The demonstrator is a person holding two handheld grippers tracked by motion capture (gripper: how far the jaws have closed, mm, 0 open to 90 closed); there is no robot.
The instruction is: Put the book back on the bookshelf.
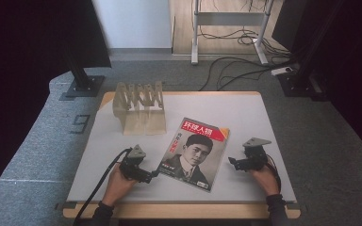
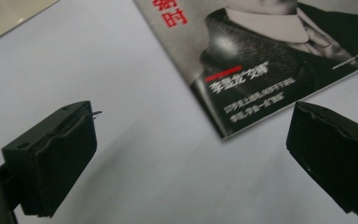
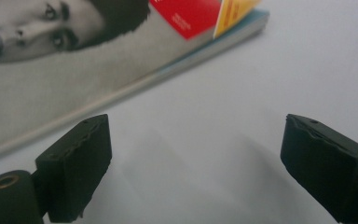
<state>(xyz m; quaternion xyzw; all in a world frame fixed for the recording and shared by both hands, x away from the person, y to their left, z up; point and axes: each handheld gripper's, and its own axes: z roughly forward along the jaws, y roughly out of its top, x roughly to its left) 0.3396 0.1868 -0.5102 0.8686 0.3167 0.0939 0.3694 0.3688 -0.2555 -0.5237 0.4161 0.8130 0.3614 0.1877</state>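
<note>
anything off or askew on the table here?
Only the magazine: it lies flat but turned at an angle to the table edges, between the left tool and right tool, both open and not touching it. The wooden rack stands upright. No spill or damage.

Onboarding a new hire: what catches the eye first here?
The magazine with a portrait cover, lying flat mid-table at a slant. The left gripper and right gripper flank it, both open and holding nothing. Behind, at the table's far left, stands a wooden slotted rack.
</note>
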